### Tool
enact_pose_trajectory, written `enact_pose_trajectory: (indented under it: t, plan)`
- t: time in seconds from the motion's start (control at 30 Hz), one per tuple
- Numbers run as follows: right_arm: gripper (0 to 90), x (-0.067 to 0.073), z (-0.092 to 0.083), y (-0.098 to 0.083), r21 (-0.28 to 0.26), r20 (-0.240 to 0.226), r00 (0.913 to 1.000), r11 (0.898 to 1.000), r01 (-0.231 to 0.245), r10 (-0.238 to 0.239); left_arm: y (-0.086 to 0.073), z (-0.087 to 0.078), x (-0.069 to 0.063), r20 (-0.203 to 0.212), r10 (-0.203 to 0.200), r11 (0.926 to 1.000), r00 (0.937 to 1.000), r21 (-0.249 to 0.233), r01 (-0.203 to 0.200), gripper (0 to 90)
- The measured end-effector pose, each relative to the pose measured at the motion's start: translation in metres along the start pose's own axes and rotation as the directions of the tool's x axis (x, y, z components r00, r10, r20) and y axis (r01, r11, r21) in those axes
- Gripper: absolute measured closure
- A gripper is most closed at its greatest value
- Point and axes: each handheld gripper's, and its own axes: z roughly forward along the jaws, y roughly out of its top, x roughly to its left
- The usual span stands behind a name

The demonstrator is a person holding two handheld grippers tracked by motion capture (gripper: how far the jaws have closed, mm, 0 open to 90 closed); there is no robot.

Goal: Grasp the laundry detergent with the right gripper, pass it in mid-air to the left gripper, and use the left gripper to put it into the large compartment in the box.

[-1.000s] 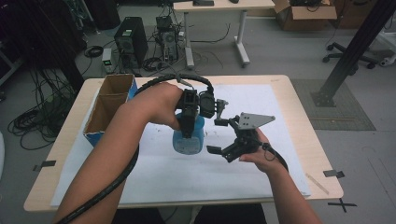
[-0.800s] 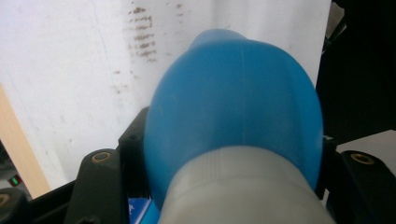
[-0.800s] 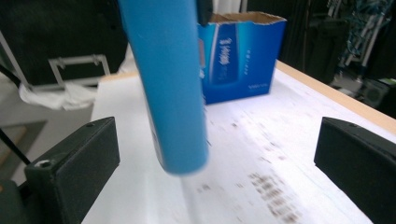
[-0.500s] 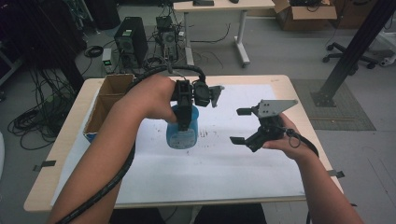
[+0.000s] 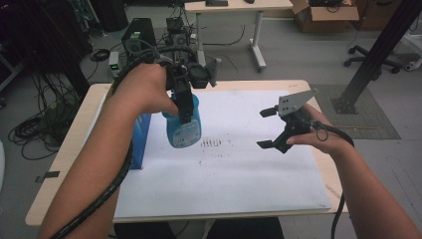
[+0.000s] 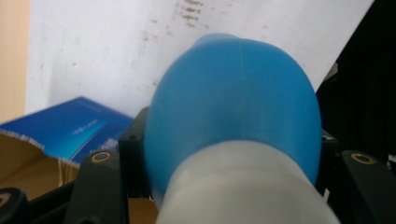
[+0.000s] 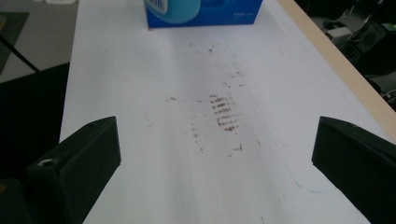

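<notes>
A blue plastic bottle [image 5: 183,132] with a white label hangs above the white sheet [image 5: 239,164], and my left gripper [image 5: 185,110] is shut on its upper part. In the left gripper view the bottle's blue shoulder [image 6: 233,102] and white neck sit between the black jaws of the left gripper [image 6: 231,186]. My right gripper [image 5: 266,128] is open and holds nothing, raised over the sheet's right half. In its own view the right gripper [image 7: 215,158] spreads wide above brown marks [image 7: 222,114]; the bottle's base [image 7: 173,8] shows at the top edge.
A blue box [image 5: 141,142] stands at the sheet's left edge, with a cardboard flap [image 6: 23,158] beside it. Brown smudges [image 5: 211,144] mark the sheet's middle. The wooden table edge [image 5: 323,164] runs along the right. Desks, cables and a chair stand beyond the table.
Both hands have risen. The left gripper carried the bottle up and slightly left and away. The right gripper drew off to the right, away from the bottle, still open.
</notes>
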Motion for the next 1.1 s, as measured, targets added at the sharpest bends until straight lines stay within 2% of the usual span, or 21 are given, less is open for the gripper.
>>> enact_pose_trajectory:
  t: [0.1, 0.27, 0.33, 0.37, 0.4, 0.43, 0.5, 0.53, 0.6, 0.7, 0.77, 0.8, 0.83, 0.87, 0.9, 0.93, 0.97, 1.0, 1.03, 1.07, 1.1]
  plan:
    - [1.3, -0.005, -0.001, 0.003, 0.049, -0.008, 0.9999, 0.999, 0.006, -0.006, -0.004, -0.004, 0.004, -0.008, -0.034, 0.9994, 0.9994, -0.003, 0.034, 38.1]
    - [1.7, -0.016, -0.005, 0.008, 0.166, -0.035, 0.9993, 0.986, 0.02, -0.014, -0.021, -0.018, 0.02, -0.009, -0.152, 0.9883, 0.9883, -0.015, 0.152, 38.1]
    - [1.8, -0.019, -0.005, 0.009, 0.192, -0.037, 0.9992, 0.981, 0.024, -0.017, -0.024, -0.021, 0.022, -0.014, -0.173, 0.9848, 0.9848, -0.02, 0.173, 38.1]
    - [1.8, -0.019, -0.005, 0.009, 0.192, -0.037, 0.9992, 0.981, 0.024, -0.017, -0.028, -0.025, 0.025, -0.024, -0.195, 0.9802, 0.9805, -0.04, 0.194, 38.1]
    - [2.0, -0.021, -0.006, 0.009, 0.216, -0.043, 0.999, 0.976, 0.025, -0.016, -0.034, -0.031, 0.032, -0.018, -0.247, 0.9685, 0.9689, -0.039, 0.246, 38.2]
    - [2.0, -0.021, -0.006, 0.009, 0.216, -0.043, 0.999, 0.976, 0.025, -0.016, -0.034, -0.031, 0.032, -0.018, -0.247, 0.9685, 0.9689, -0.039, 0.246, 38.2]
    - [2.5, -0.025, -0.006, 0.01, 0.241, -0.061, 0.9981, 0.97, 0.027, -0.012, -0.04, -0.038, 0.043, -0.006, -0.317, 0.9477, 0.9483, -0.036, 0.317, 38.2]
    - [2.5, -0.025, -0.006, 0.01, 0.241, -0.061, 0.9981, 0.97, 0.027, -0.012, -0.04, -0.038, 0.043, -0.006, -0.317, 0.9477, 0.9483, -0.036, 0.317, 38.2]
    - [2.3, -0.027, -0.008, 0.012, 0.248, -0.062, 0.9979, 0.968, 0.031, -0.016, -0.046, -0.044, 0.051, 0.003, -0.377, 0.9253, 0.9262, -0.041, 0.377, 38.2]
    - [2.4, -0.028, -0.01, 0.014, 0.262, -0.074, 0.997, 0.964, 0.041, -0.023, -0.055, -0.053, 0.061, -0.006, -0.414, 0.9086, 0.9103, -0.063, 0.413, 38.2]
    - [2.4, -0.028, -0.012, 0.014, 0.276, -0.075, 0.9969, 0.96, 0.045, -0.025, -0.066, -0.059, 0.071, -0.007, -0.494, 0.8672, 0.8693, -0.073, 0.492, 38.2]
    - [2.4, -0.027, -0.013, 0.015, 0.273, -0.075, 0.9967, 0.961, 0.051, -0.031, -0.066, -0.059, 0.071, -0.007, -0.494, 0.8672, 0.8693, -0.073, 0.492, 38.2]
    - [2.3, -0.027, -0.014, 0.015, 0.267, -0.078, 0.9964, 0.962, 0.052, -0.032, -0.074, -0.062, 0.08, 0.002, -0.544, 0.8366, 0.8388, -0.071, 0.543, 38.2]
    - [2.4, -0.026, -0.014, 0.016, 0.267, -0.085, 0.9959, 0.962, 0.054, -0.032, -0.074, -0.062, 0.08, 0.002, -0.544, 0.8366, 0.8388, -0.071, 0.543, 38.2]
    - [2.4, -0.026, -0.014, 0.016, 0.267, -0.085, 0.9959, 0.962, 0.054, -0.032, -0.079, -0.064, 0.086, 0.014, -0.583, 0.8098, 0.812, -0.067, 0.583, 38.2]
    - [2.3, -0.025, -0.015, 0.017, 0.266, -0.091, 0.9949, 0.962, 0.066, -0.043, -0.081, -0.064, 0.088, 0.018, -0.597, 0.7999, 0.8022, -0.067, 0.596, 38.2]
    - [2.3, -0.024, -0.014, 0.017, 0.27, -0.095, 0.9945, 0.961, 0.068, -0.044, -0.085, -0.065, 0.091, 0.022, -0.618, 0.7835, 0.7855, -0.058, 0.619, 38.2]
    - [2.4, -0.025, -0.014, 0.017, 0.278, -0.103, 0.9937, 0.958, 0.072, -0.045, -0.09, -0.065, 0.097, 0.028, -0.665, 0.7447, 0.7466, -0.056, 0.665, 38.1]
    - [2.5, -0.025, -0.013, 0.017, 0.289, -0.109, 0.993, 0.954, 0.076, -0.046, -0.093, -0.065, 0.1, 0.028, -0.681, 0.7304, 0.732, -0.051, 0.681, 38.2]
    - [2.5, -0.025, -0.012, 0.017, 0.303, -0.108, 0.9929, 0.95, 0.08, -0.049, -0.093, -0.065, 0.1, 0.028, -0.681, 0.7304, 0.732, -0.051, 0.681, 38.2]
    - [2.5, -0.026, -0.012, 0.016, 0.313, -0.109, 0.993, 0.947, 0.077, -0.045, -0.095, -0.065, 0.102, 0.027, -0.698, 0.7139, 0.7151, -0.044, 0.699, 38.2]
